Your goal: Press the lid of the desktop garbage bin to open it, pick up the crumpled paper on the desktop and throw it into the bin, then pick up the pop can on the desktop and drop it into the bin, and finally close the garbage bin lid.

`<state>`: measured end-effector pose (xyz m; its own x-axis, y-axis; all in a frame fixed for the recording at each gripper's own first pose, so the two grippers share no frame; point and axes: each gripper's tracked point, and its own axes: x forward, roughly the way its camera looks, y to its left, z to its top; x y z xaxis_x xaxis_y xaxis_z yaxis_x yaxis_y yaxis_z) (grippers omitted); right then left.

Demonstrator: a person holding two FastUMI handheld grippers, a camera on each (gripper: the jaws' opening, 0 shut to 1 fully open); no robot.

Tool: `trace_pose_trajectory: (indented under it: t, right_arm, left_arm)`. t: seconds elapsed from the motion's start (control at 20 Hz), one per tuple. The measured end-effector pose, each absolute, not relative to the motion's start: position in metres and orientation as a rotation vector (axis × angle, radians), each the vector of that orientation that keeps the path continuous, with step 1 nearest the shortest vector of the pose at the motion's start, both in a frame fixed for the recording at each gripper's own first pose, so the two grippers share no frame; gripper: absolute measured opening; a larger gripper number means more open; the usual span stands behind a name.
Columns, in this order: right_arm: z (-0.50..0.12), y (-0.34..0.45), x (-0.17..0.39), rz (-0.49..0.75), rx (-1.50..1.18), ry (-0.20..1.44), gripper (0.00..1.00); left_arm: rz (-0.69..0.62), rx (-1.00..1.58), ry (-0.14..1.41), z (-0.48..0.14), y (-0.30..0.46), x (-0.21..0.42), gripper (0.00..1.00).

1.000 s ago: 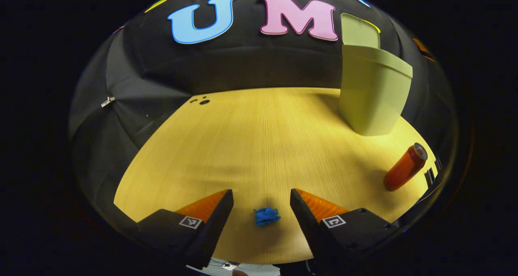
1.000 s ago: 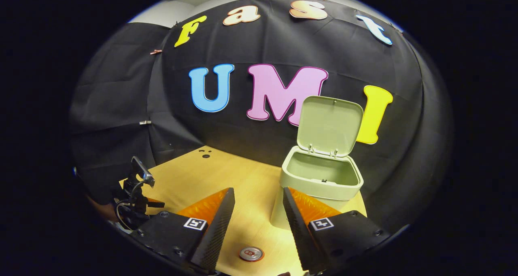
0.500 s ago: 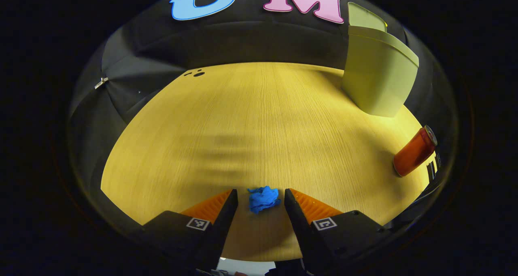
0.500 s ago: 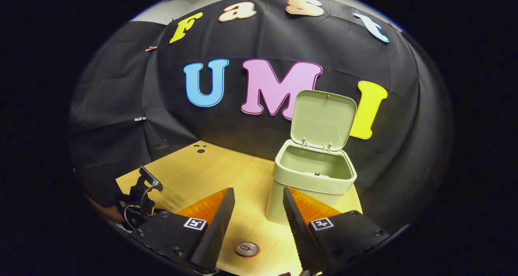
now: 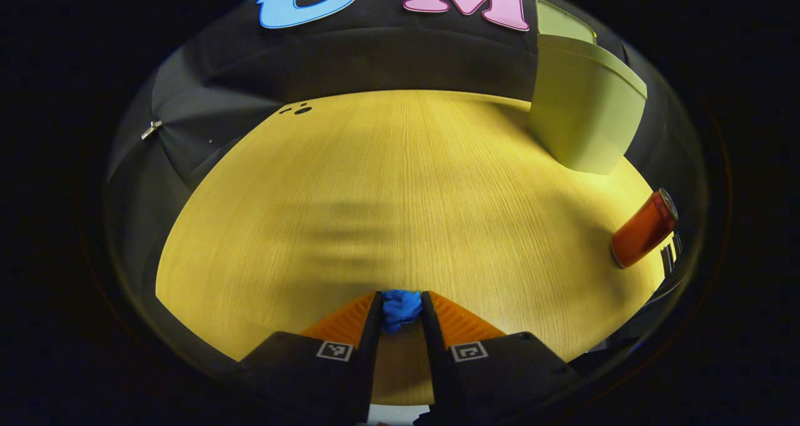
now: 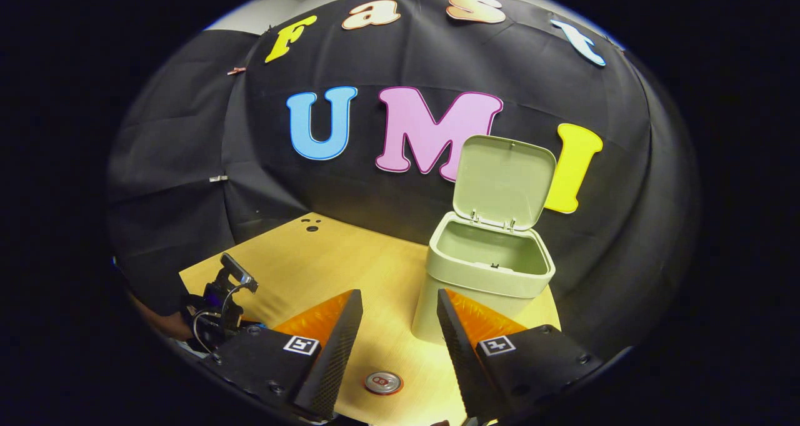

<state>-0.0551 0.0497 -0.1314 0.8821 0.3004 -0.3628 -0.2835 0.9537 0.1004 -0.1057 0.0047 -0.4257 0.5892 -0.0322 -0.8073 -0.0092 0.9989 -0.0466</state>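
Note:
In the left gripper view my left gripper (image 5: 401, 306) is shut on the blue crumpled paper (image 5: 400, 308), low over the wooden desktop (image 5: 400, 188). The pale green bin (image 5: 584, 110) stands at the far right, and the orange pop can (image 5: 644, 229) stands nearer, at the right edge. In the right gripper view my right gripper (image 6: 397, 317) hangs open and holds nothing, high above the pop can (image 6: 383, 382), whose top shows below. The bin (image 6: 484, 270) stands ahead with its lid (image 6: 504, 181) raised upright. The left gripper (image 6: 222, 298) shows at the lower left.
Small dark holes (image 5: 300, 109) mark the desktop's far left corner. The booth's black cloth wall closes in the back and sides. A broad stretch of wooden desktop (image 6: 337, 270) lies between the two grippers and the bin.
My left gripper came down around the blue paper and its fingers closed on it. The right gripper shifted only slightly and stayed open.

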Motion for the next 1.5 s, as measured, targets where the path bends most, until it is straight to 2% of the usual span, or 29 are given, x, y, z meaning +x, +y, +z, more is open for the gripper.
trace_pose_trajectory:
  t: [0.2,0.45,0.95,1.2,1.25,1.5]
  right_arm:
    - [-0.132,0.047,-0.054,0.302,0.049,0.383,0.77]
    - [-0.131,0.045,-0.051,0.290,0.064,0.377,0.77]
    - [-0.133,0.035,-0.052,0.255,0.047,0.369,0.77]
    - [-0.144,0.034,-0.064,0.251,0.070,0.400,0.77]
    - [-0.146,0.034,-0.068,0.250,0.081,0.408,0.77]
    - [-0.155,0.026,-0.081,0.233,0.078,0.436,0.78]
  left_arm:
    - [-0.011,-0.040,0.896,-0.400,0.007,-0.094,0.37]
    - [-0.031,-0.060,0.755,-0.327,0.004,-0.054,0.40]
    - [-0.070,-0.080,0.465,-0.187,-0.006,0.015,0.38]
    - [-0.161,-0.121,0.331,-0.124,-0.043,0.048,0.38]
    - [-0.185,-0.130,0.306,-0.113,-0.053,0.056,0.36]
    - [-0.290,-0.120,0.205,-0.069,-0.100,0.091,0.38]
